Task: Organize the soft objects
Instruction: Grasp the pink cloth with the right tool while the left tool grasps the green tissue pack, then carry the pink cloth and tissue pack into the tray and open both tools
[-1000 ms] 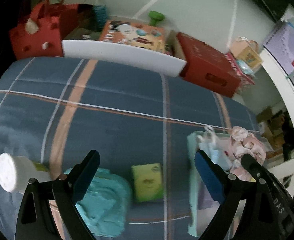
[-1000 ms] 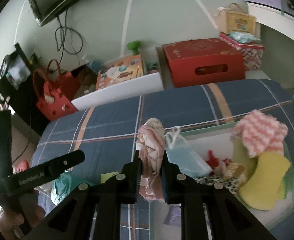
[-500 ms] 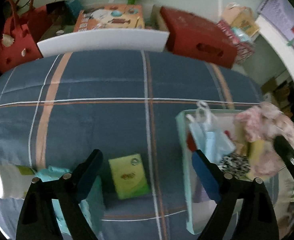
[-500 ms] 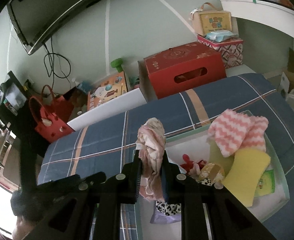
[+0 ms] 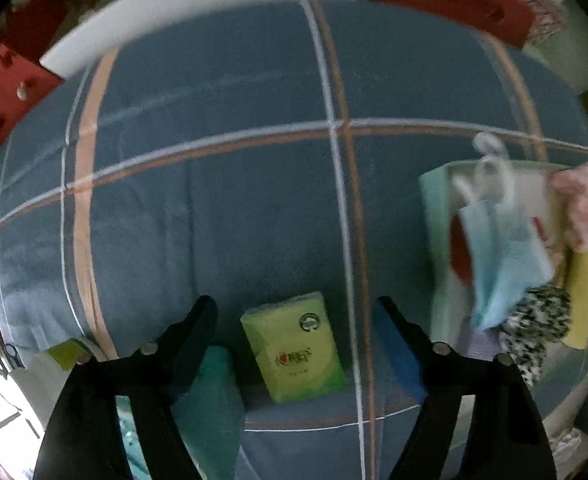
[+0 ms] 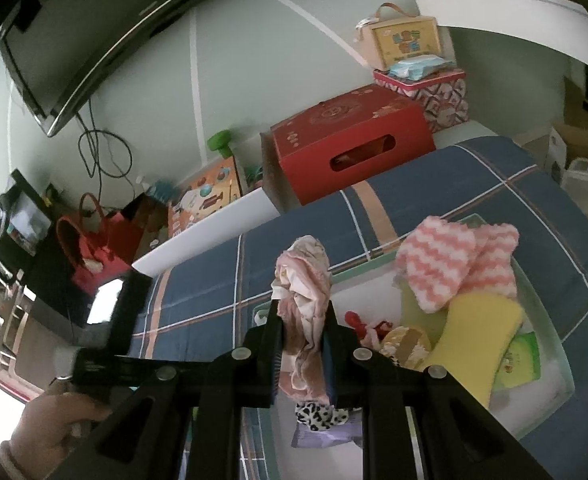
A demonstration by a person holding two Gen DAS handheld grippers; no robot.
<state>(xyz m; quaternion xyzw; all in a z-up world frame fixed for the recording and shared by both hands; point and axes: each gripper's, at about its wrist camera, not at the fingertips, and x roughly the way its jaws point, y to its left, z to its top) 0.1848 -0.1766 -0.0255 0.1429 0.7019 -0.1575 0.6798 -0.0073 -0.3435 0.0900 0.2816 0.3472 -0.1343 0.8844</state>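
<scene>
Above the tray [image 6: 550, 344] — right gripper [image 6: 302, 344] clamped on pink cloth [image 6: 304, 280]; left gripper [image 5: 294, 320] wide, seemingly empty.

Left gripper [image 5: 296, 314] spread wide; right gripper [image 6: 302, 326] clamped

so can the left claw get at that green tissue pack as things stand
Probably yes. The left claw is open, and the green tissue pack lies flat on the blue plaid bedcover between its fingers, uncovered. The teal cloth sits close beside it.
</scene>
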